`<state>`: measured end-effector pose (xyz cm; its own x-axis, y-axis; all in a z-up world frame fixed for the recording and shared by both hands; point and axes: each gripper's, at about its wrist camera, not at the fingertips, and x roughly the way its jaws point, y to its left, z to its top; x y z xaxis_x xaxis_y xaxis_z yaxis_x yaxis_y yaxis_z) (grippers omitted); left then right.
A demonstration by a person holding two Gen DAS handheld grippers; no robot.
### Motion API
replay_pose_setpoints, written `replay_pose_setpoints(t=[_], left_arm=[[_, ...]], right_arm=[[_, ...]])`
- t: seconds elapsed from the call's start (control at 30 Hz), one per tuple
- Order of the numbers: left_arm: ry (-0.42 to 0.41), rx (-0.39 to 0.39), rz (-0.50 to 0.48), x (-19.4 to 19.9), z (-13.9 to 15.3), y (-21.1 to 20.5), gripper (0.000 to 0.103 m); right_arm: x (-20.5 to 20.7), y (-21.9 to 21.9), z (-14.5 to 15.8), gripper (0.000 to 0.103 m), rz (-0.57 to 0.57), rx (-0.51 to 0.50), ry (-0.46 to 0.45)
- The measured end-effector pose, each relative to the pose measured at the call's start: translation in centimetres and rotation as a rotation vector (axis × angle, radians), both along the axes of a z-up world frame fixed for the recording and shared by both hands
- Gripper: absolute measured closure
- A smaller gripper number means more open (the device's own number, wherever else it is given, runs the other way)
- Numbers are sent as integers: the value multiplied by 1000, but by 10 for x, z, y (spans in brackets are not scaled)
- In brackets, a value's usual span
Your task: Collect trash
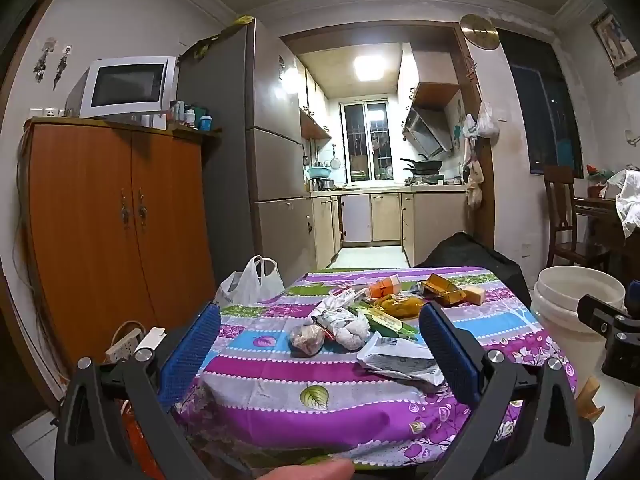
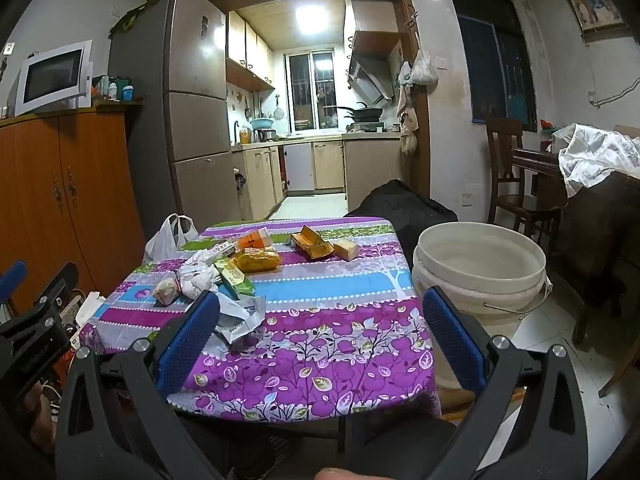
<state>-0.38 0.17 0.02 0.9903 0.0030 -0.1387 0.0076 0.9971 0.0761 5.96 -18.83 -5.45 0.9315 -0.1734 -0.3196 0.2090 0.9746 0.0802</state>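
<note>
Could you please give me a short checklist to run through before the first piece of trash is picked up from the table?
1. Left claw open and holding nothing: ok.
2. Right claw open and holding nothing: ok.
3. White bucket stands beside the table, mouth open: ok.
4. Bucket has room inside: ok, looks bare.
5. Nearest trash, the crumpled white wrapper, lies free on the tablecloth, nothing on top: ok.
6. Whether the knotted clear bags are tied tight enough not to spill: cannot tell.
</note>
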Motion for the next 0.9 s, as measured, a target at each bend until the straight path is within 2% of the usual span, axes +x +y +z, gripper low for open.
replay_pose_setpoints(t=[0.9], left_arm=[[43,15,40,11,-5,2,4]], right_arm=[[1,-1,1,5,1,4,-1]])
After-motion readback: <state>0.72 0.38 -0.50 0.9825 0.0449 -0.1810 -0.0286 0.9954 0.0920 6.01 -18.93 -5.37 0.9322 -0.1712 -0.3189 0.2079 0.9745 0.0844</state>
